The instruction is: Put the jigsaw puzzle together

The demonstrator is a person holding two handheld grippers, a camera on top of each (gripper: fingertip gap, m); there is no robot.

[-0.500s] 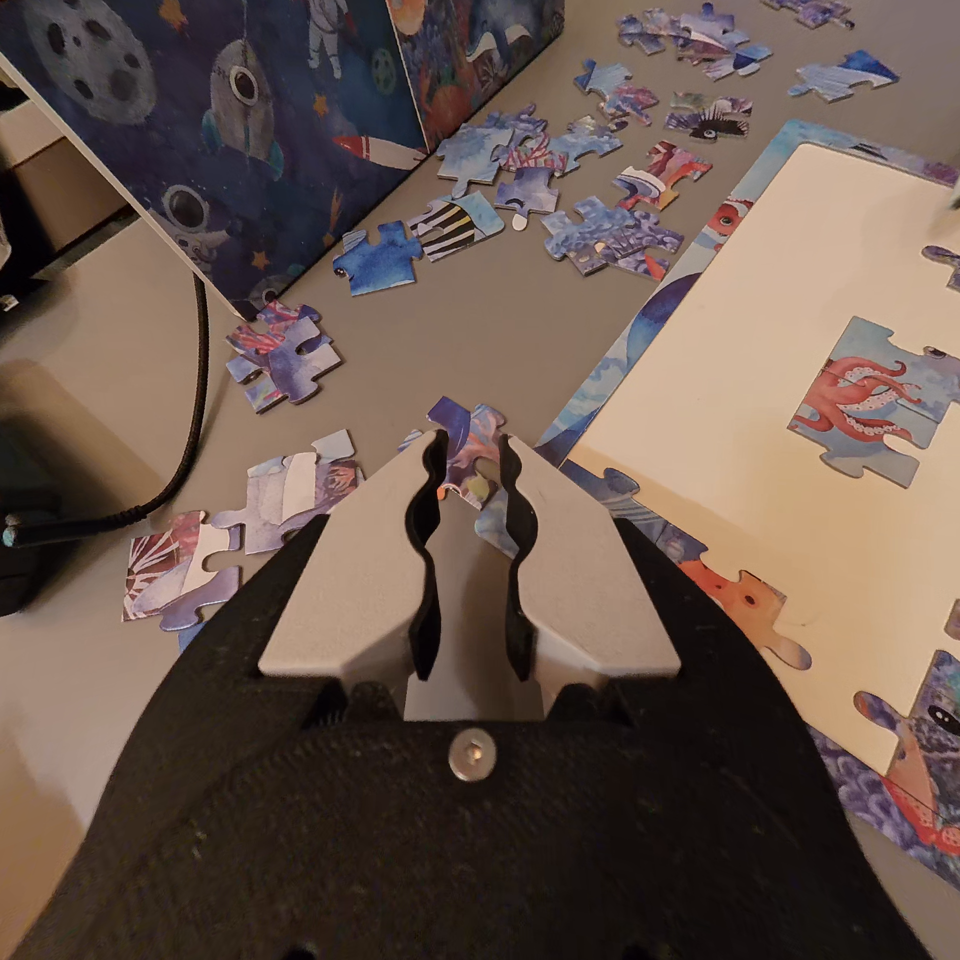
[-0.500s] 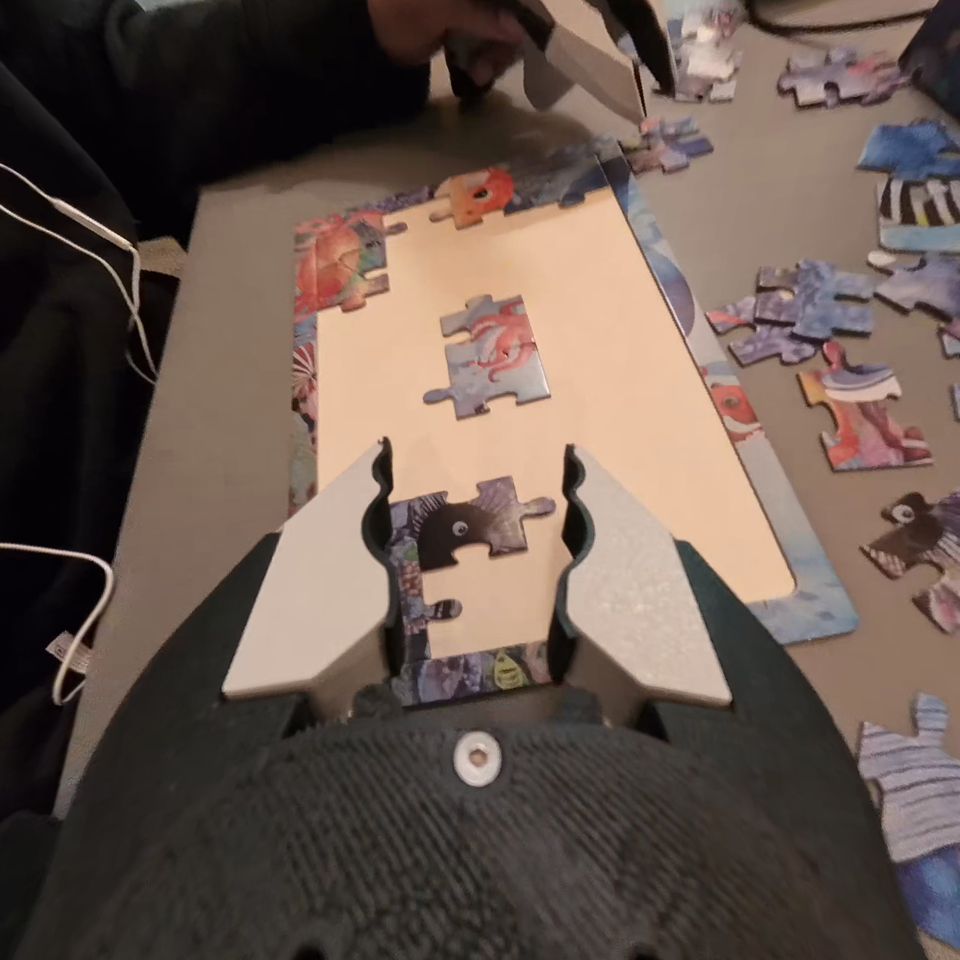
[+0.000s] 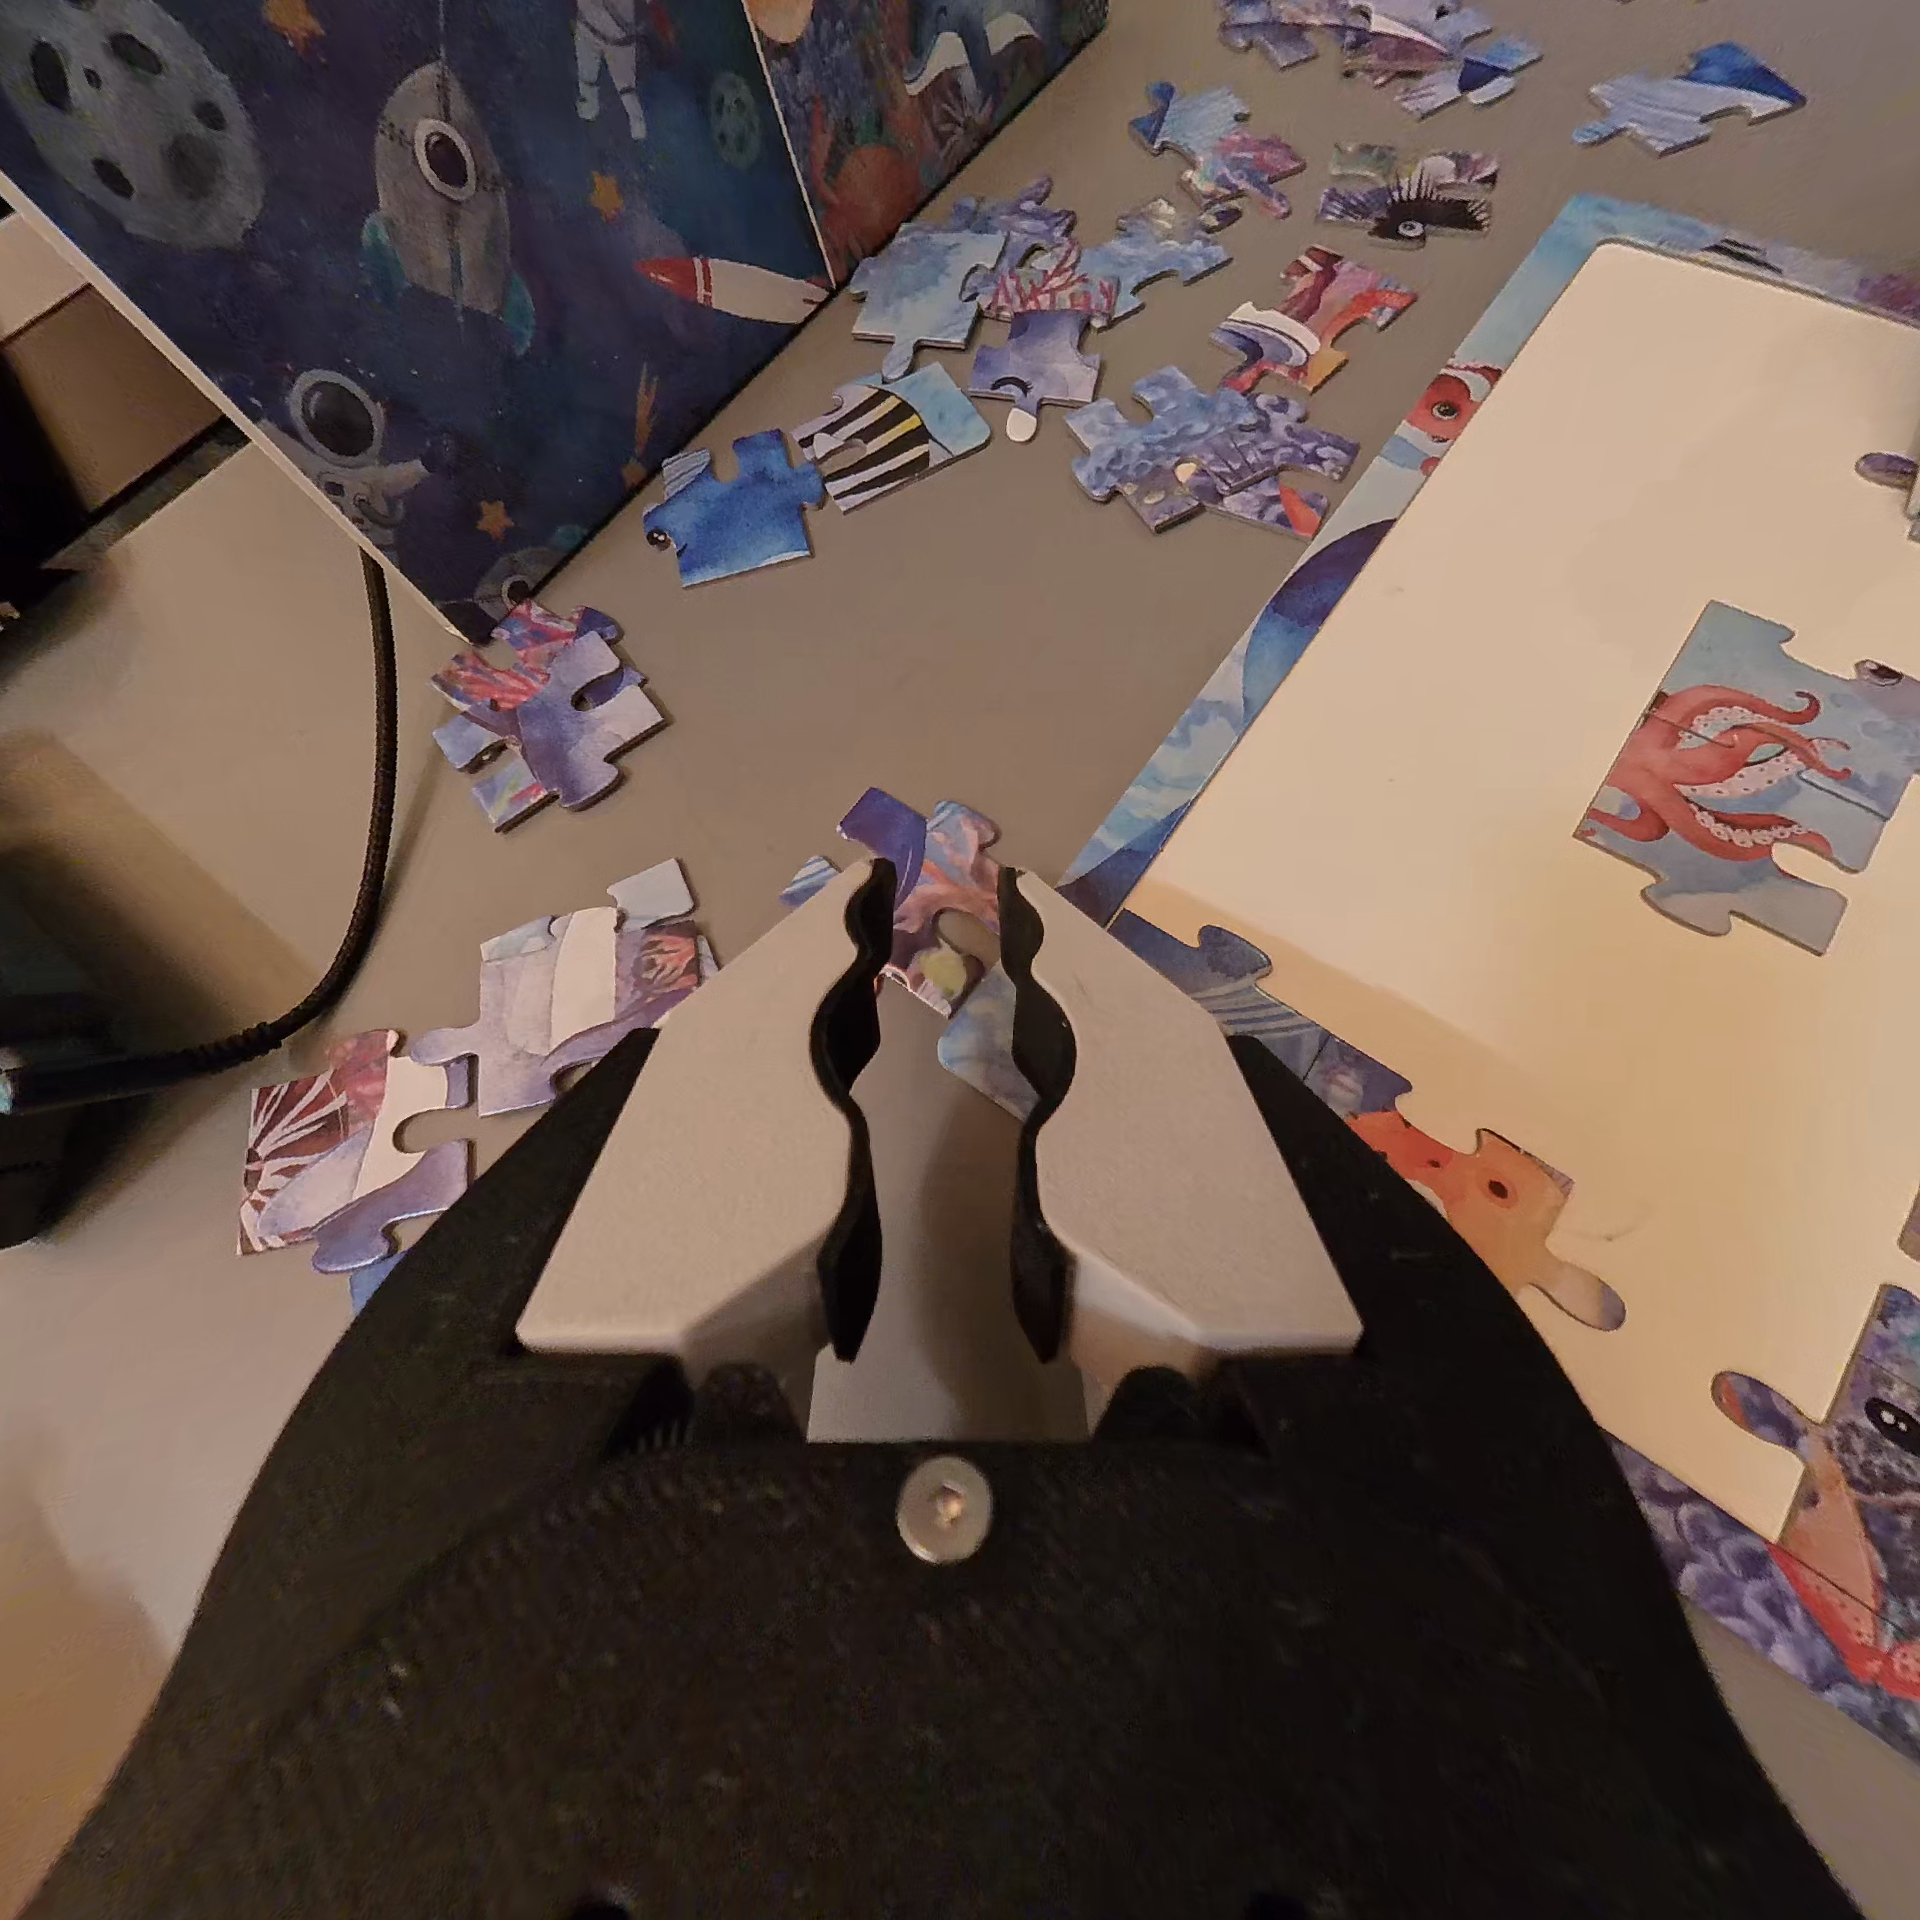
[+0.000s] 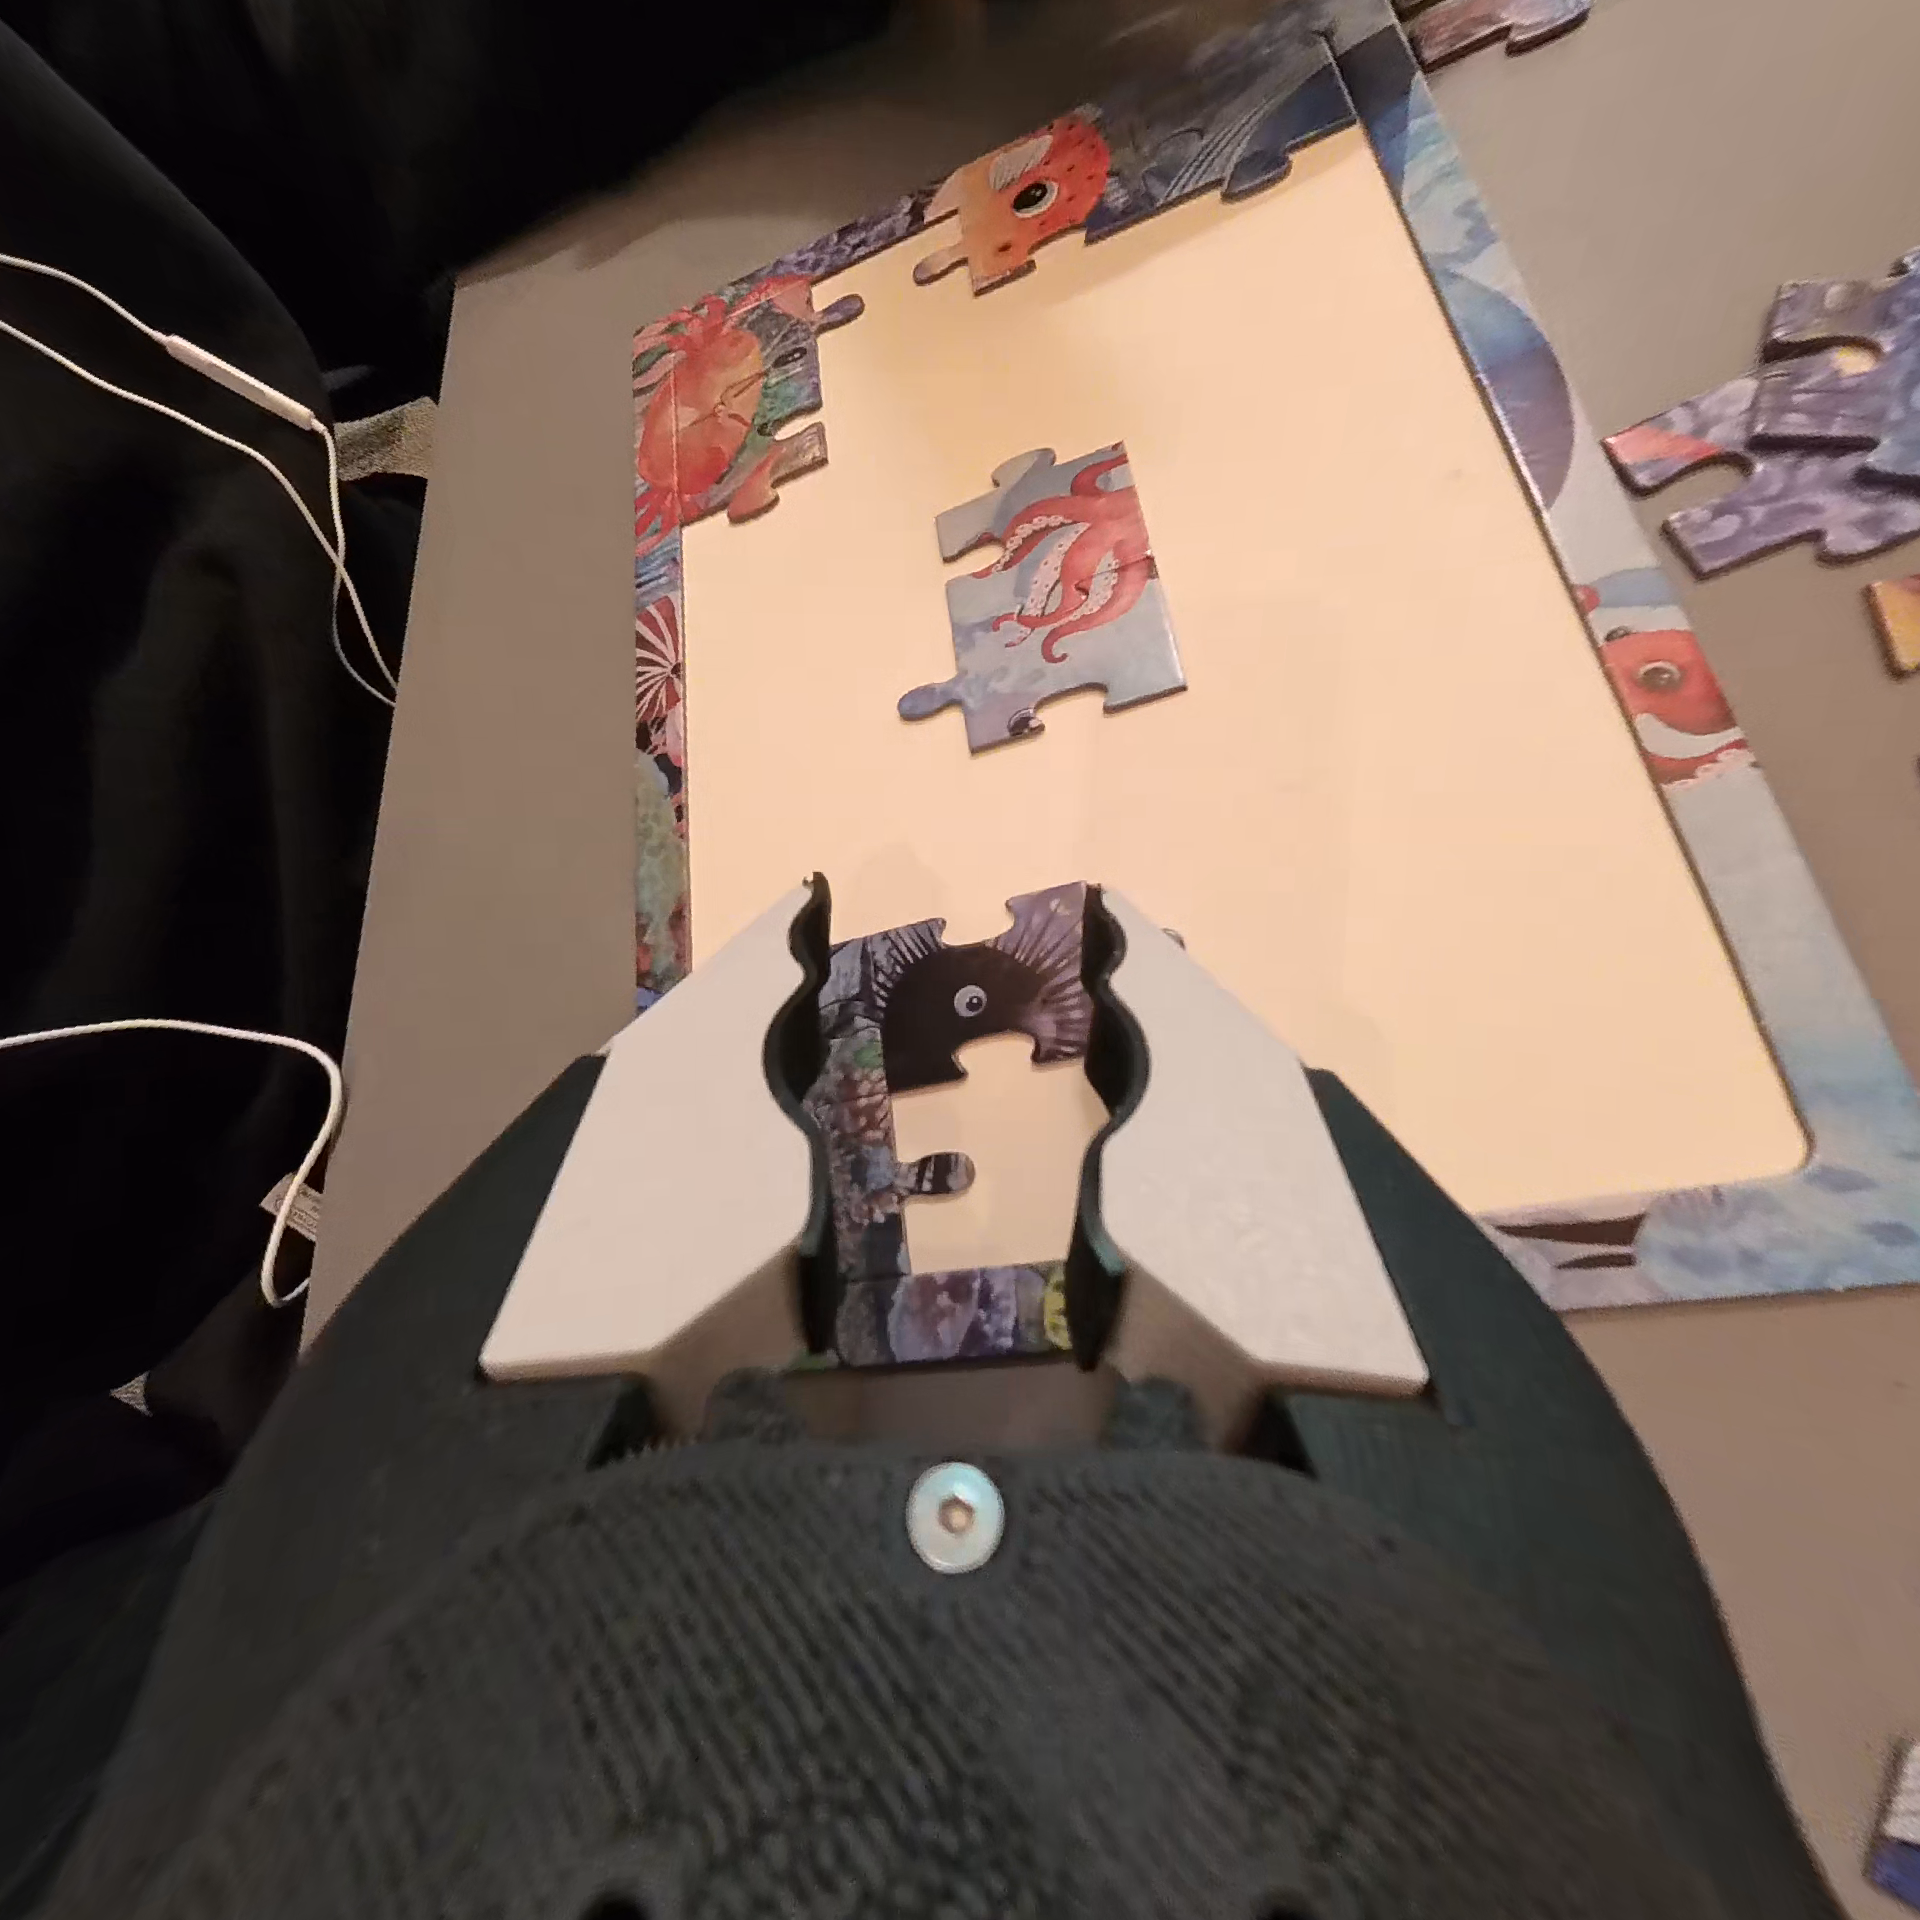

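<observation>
Left hand-held gripper [image 3: 940, 894] sat low over the bench [image 3: 935, 644], jaws released with a narrow gap, nothing gripped; a loose purple coral piece [image 3: 935, 883] lay just past its tips at 12 o'clock, with more loose pieces [image 3: 1101, 343] scattered near the puzzle box [image 3: 416, 260] at 11 o'clock. Right hand-held gripper [image 4: 956, 904] was also released, jaws spread wide, straddling the black sea-urchin piece [image 4: 966, 1003] that lay flat in the puzzle tray [image 4: 1766, 935] near the frame corner at the tray's 7 o'clock. Whether its tabs were fully seated I couldn't tell. The octopus pair [image 4: 1060, 592] sat alone mid-tray at 12 o'clock, and the crab section [image 4: 727, 405] and orange fish piece [image 4: 1023, 203] were joined along the far frame. My read: step in hand was seating the urchin piece; best done by pressing flat with the tips, not pinching, and keeping the tray from sliding. For the left: approach the coral piece edge-on, close on opposite straight edges and lift level; thin card could flex or slip. Most of the tray was bare, so early in the job.
</observation>
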